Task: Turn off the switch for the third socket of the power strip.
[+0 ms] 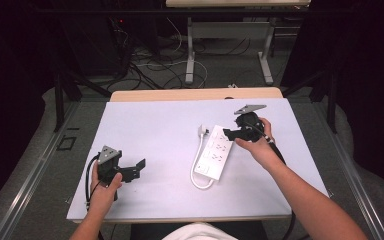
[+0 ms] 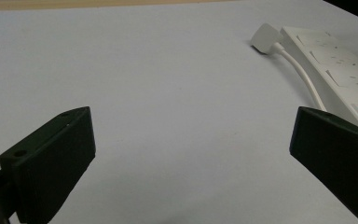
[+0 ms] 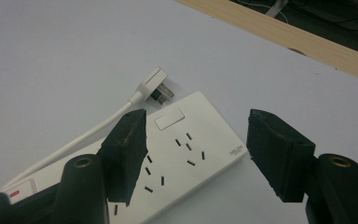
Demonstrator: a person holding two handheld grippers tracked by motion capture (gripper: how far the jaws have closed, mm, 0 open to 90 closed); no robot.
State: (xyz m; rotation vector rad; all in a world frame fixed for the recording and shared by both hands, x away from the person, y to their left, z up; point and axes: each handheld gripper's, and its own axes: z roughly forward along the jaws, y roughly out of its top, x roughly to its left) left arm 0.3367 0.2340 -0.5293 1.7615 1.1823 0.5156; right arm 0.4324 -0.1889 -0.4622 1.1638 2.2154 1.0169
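Note:
A white power strip (image 1: 217, 152) lies on the white table cover, right of centre, with its white cord (image 1: 198, 172) looping back to a white plug (image 1: 203, 131) beside its far end. My right gripper (image 1: 228, 133) hovers over the strip's far end with its jaws open and nothing between them. The right gripper view looks down on the strip (image 3: 182, 154), the plug (image 3: 156, 88) and the gripper's own tips (image 3: 198, 154). My left gripper (image 1: 140, 168) rests open at the table's front left. In its view the strip (image 2: 340, 70) and plug (image 2: 266, 38) lie at the far right.
The white cover (image 1: 155, 130) spreads over a wooden table whose far edge (image 1: 195, 94) shows. Beyond it the floor holds tangled cables (image 1: 150, 65) and the metal legs (image 1: 191, 50) of another table. Bare cover lies between the two grippers.

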